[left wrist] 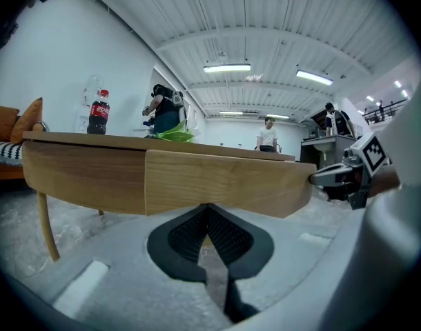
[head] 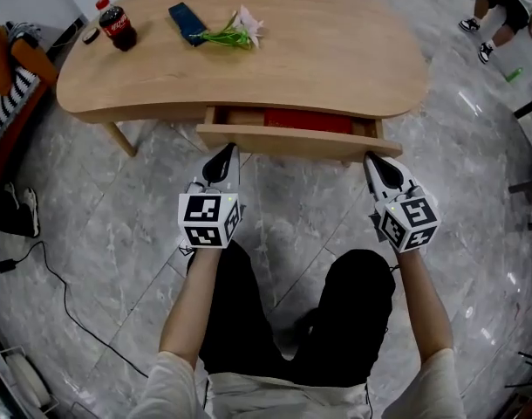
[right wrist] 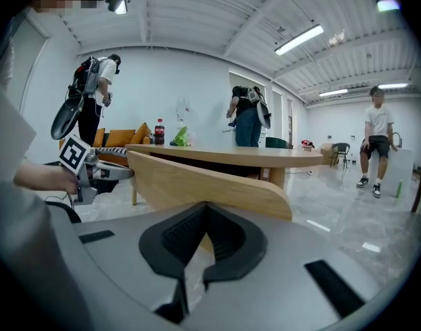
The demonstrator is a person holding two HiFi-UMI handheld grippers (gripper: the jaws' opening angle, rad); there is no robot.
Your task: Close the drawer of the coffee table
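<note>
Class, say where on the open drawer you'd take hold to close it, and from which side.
Push the drawer's flat front panel near both ends, from the person's side, where the left gripper and right gripper sit; no handle shows.

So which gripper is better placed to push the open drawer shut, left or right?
Neither clearly. The left gripper and right gripper, both shut, have their tips at the drawer front, near opposite ends. Pushing with both together probably keeps it straight.

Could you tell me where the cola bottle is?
Head view: the cola bottle stands on the coffee table, far-left end, left of a blue item.
</note>
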